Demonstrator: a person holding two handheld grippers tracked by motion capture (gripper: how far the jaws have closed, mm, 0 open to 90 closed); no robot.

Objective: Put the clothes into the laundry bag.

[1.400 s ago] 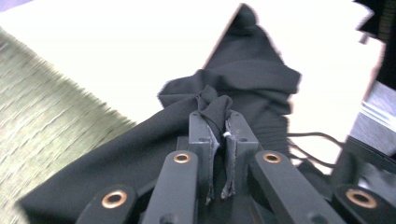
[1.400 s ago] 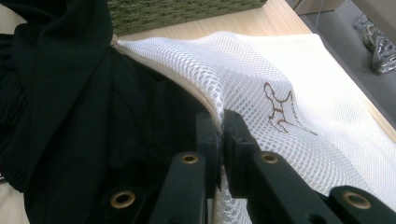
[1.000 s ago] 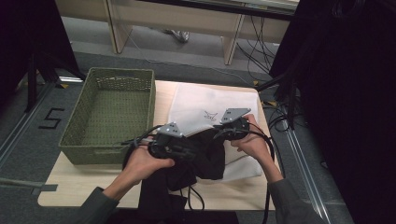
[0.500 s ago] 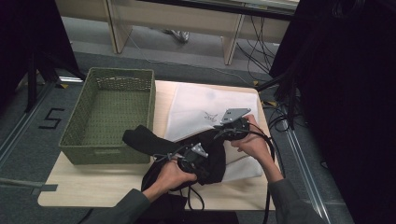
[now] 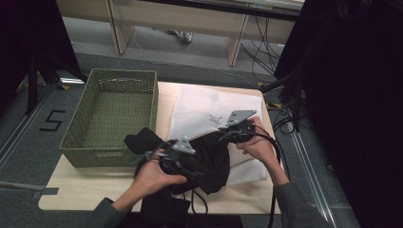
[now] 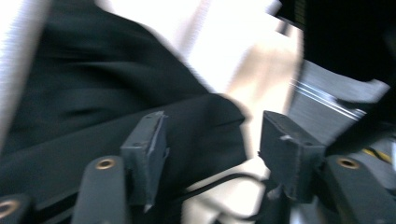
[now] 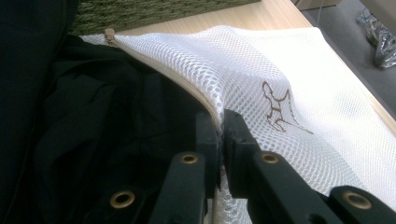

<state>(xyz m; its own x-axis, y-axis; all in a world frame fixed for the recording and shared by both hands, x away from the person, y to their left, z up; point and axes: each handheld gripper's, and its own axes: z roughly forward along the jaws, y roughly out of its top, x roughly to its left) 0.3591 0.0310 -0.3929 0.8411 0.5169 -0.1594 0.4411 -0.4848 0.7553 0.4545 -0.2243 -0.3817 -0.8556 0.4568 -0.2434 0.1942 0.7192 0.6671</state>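
Mesh laundry bag (image 5: pixel 209 111): white open-weave netting, flat and rectangular, tan zipper along its edge, small brown printed figure; lies toward the desk's (image 5: pixel 85 190) far right corner.

Black garment (image 5: pixel 209 161): soft, matte, crumpled; at the bag's mouth near the front edge, one part draped to the basket.

Basket (image 5: pixel 111 118): green wicker, rectangular, far left corner.

Right gripper (image 7: pixel 220 135): jaws clamped on the bag's zipper hem.

Left gripper (image 6: pixel 210 144): jaws just been opening, apart, pads clear of the garment behind them.

Black claws (image 6: pixel 212 158), brass-coloured screws, grey sleeves
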